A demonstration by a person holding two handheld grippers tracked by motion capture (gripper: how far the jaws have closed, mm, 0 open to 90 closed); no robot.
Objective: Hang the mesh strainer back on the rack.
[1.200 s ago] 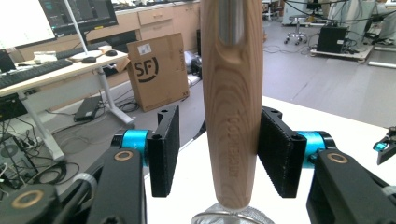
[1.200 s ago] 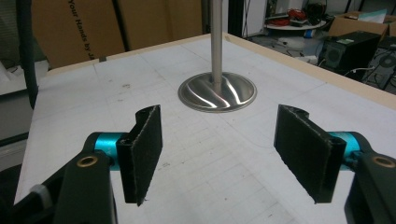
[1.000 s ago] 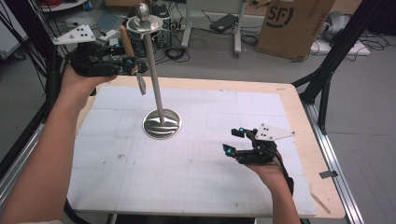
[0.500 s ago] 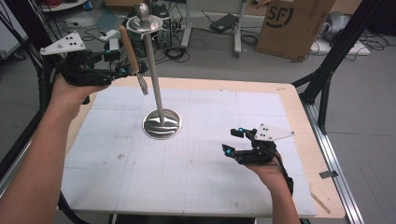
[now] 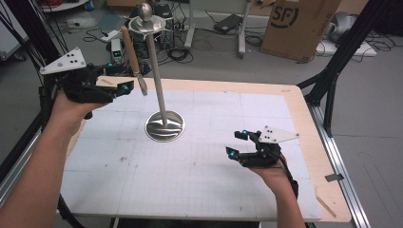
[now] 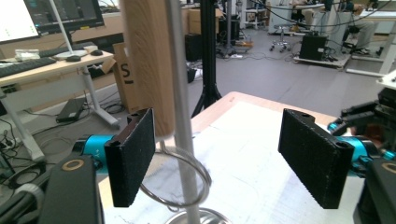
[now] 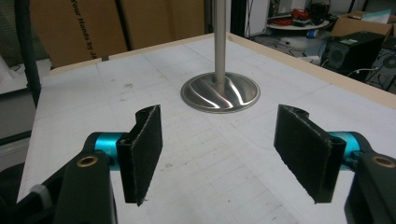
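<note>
White table mat; left tool view reveals wooden handle up close.

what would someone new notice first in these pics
First the tall metal stand rising from its round base at the middle of the white table. A wood-handled tool hangs from the stand's top, left of the pole. The left gripper, its jaws just opened with nothing pressed between them, is beside that tool, while the right gripper waits open near the table's right front.
</note>
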